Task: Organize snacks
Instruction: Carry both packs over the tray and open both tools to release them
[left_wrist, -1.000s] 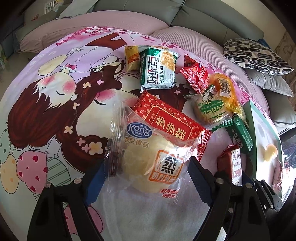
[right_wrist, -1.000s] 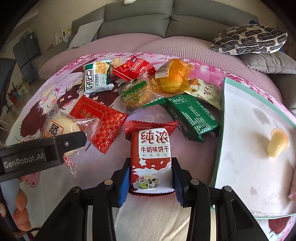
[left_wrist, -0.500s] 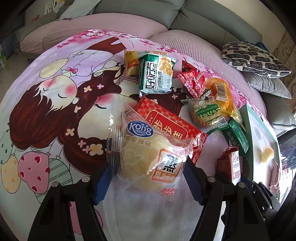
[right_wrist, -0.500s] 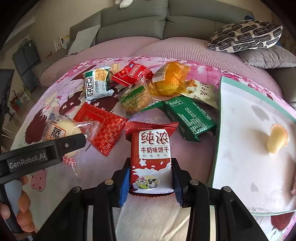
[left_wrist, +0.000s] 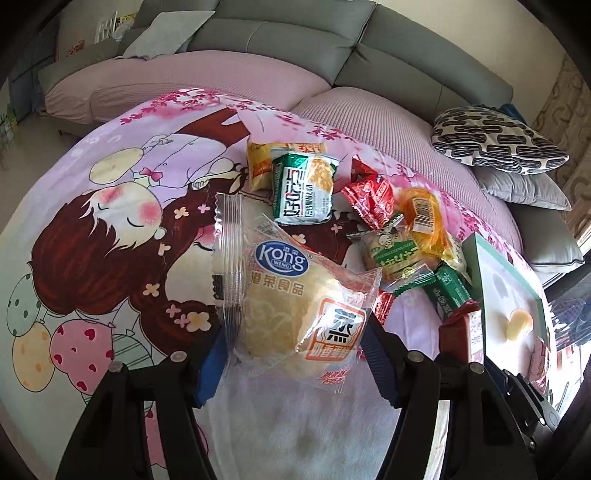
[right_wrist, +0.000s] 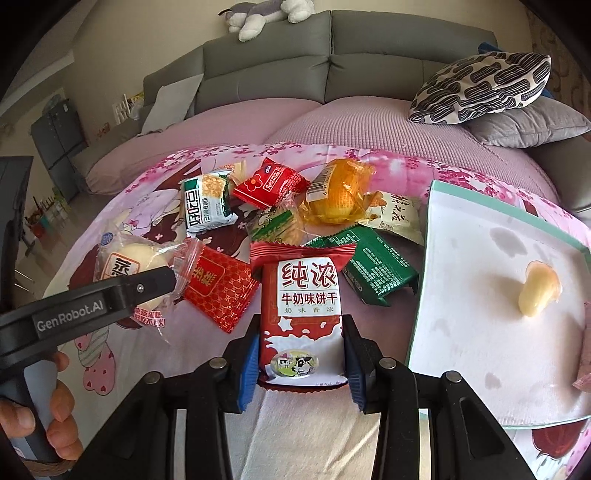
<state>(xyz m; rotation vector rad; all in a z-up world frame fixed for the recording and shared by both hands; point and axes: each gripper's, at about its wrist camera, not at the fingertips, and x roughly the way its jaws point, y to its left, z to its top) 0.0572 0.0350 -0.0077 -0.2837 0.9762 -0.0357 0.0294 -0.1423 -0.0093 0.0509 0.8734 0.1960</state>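
Observation:
Snack packets lie heaped on a pink cartoon blanket (left_wrist: 92, 221). My left gripper (left_wrist: 293, 343) has its jaws closing on a clear-wrapped steamed cake packet (left_wrist: 295, 295), and both blue pads press its wrapper. The right wrist view shows that cake packet (right_wrist: 125, 262) under the left gripper's black finger (right_wrist: 110, 299). My right gripper (right_wrist: 301, 350) is shut on a red and white milk biscuit packet (right_wrist: 303, 291), held upright by its lower end. A white tray with a green rim (right_wrist: 498, 206) lies to the right, with one pale yellow sweet (right_wrist: 537, 291) on it.
Behind the held packets lie a red patterned packet (right_wrist: 218, 291), a dark green packet (right_wrist: 373, 269), an orange-wrapped cake (right_wrist: 338, 195), a green-white cracker packet (right_wrist: 207, 203) and a small red packet (right_wrist: 271, 181). A grey sofa (right_wrist: 266, 59) and patterned pillow (right_wrist: 480, 85) stand beyond.
The left jaws have narrowed onto the cake packet, which now tips up off the red packet. The right gripper has risen slightly with the biscuit packet still in it.

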